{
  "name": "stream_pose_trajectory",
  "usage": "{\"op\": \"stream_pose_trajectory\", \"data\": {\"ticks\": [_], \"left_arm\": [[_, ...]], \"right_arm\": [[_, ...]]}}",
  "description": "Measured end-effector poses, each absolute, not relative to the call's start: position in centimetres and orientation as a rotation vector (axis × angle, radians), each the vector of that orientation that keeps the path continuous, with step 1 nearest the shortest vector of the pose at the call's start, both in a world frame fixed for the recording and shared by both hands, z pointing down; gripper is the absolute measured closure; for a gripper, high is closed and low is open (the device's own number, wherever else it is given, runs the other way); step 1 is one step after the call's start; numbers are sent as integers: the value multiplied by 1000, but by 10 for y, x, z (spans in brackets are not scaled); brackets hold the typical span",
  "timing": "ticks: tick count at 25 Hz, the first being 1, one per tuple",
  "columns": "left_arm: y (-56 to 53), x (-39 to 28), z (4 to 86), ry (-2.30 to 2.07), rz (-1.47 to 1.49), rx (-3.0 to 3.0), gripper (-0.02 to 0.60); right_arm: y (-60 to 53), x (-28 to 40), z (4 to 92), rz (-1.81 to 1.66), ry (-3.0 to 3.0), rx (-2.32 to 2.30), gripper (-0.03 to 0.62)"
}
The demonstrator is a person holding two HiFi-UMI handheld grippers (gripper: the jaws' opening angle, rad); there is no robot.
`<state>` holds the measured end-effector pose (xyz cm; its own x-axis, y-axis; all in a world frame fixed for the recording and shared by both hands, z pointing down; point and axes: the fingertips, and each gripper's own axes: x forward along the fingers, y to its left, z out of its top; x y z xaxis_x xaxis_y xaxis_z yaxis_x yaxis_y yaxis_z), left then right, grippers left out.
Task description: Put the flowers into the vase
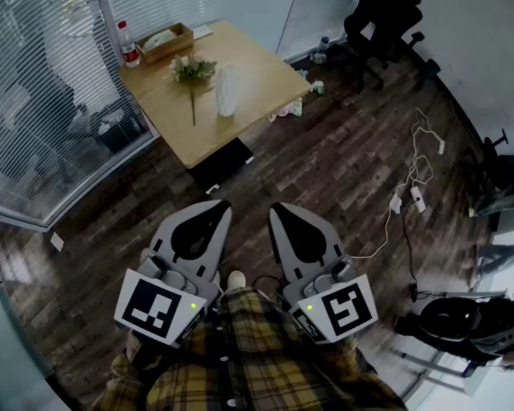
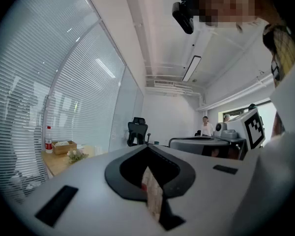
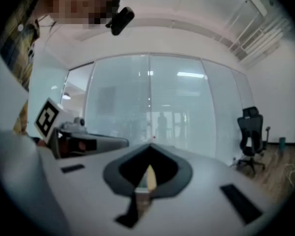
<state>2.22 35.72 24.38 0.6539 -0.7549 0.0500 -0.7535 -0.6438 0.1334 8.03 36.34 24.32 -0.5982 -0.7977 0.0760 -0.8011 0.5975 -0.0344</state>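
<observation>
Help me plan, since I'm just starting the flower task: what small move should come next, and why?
Probably walk up to the table first. The flowers lie on it beside the upright white vase, well out of reach, while the left gripper and right gripper sit shut and empty near the person's body.

White vase [image 1: 227,91]; pale flowers [image 1: 193,67]; tan wooden table [image 1: 265,80]; dark brown plank floor [image 1: 325,169]; yellow-and-black plaid shirt [image 1: 248,358] at 6 o'clock.

Floor [image 1: 325,169] lies open to the table [image 1: 265,84]; vase [image 1: 227,90] stands close beside the flowers [image 1: 193,68].
</observation>
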Motion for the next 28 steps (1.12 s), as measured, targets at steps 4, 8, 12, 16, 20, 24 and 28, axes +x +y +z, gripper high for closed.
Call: {"op": "stream_pose_trajectory", "data": {"ticks": [4, 8, 12, 16, 20, 24, 28], "left_arm": [[355, 26, 246, -1253, -20, 2709, 572], [353, 28, 248, -1255, -15, 2687, 572], [352, 30, 248, -1286, -15, 2673, 572], [354, 32, 249, -1318, -18, 2661, 572], [355, 28, 251, -1362, -19, 2629, 572], [354, 24, 252, -1399, -20, 2604, 572], [348, 22, 255, -1405, -8, 2586, 572]], "right_arm": [[362, 87, 245, 90, -2761, 1384, 582], [360, 94, 243, 104, -2769, 1401, 582], [361, 103, 244, 99, -2777, 1400, 582], [360, 112, 247, 107, -2783, 1396, 582], [361, 116, 251, 117, -2792, 1379, 582], [362, 120, 253, 139, -2799, 1367, 582], [356, 121, 257, 152, -2800, 1355, 582]]}}
